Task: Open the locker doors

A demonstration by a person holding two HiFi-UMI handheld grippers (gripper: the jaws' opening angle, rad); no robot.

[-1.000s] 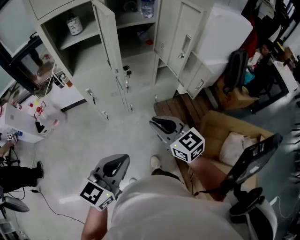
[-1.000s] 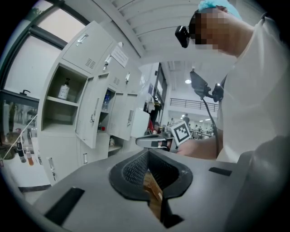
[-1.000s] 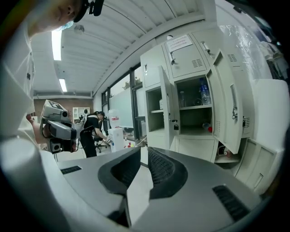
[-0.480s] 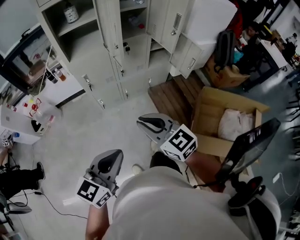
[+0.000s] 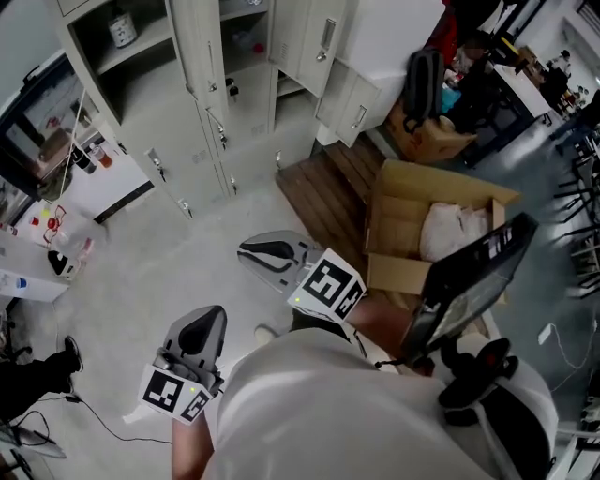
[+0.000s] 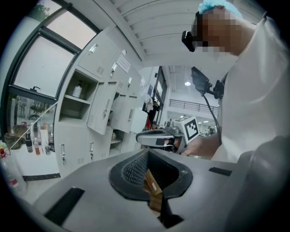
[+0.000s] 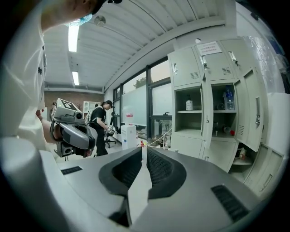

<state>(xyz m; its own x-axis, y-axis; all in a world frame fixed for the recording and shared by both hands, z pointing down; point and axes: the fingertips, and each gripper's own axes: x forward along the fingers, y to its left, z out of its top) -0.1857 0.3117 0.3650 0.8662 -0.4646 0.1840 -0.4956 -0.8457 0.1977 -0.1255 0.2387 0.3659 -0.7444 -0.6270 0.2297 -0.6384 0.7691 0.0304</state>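
The beige lockers [image 5: 187,141] stand at the top of the head view. Several upper doors hang open: one narrow door [image 5: 192,56] swung out, and another with a handle [image 5: 319,37]. An open compartment holds a white bottle [image 5: 122,28]. The lower doors [image 5: 169,173] are closed. My left gripper [image 5: 202,328] and right gripper [image 5: 267,253] hover over the floor, well short of the lockers, both shut and holding nothing. The lockers [image 7: 213,104] fill the right of the right gripper view beyond that gripper [image 7: 142,152]. From the left gripper [image 6: 147,156] they [image 6: 104,108] lie to the left.
An open cardboard box [image 5: 394,202] sits on a wooden pallet [image 5: 319,187] to my right. A dark screen on a stand [image 5: 469,272] is close by my right arm. A black backpack [image 5: 422,75] leans beyond. A white table with bottles [image 5: 47,234] is left. A person [image 7: 97,122] stands farther off.
The lockers have slid up and left in the head view and look farther off. Both grippers have drifted left and down in the view, still shut.
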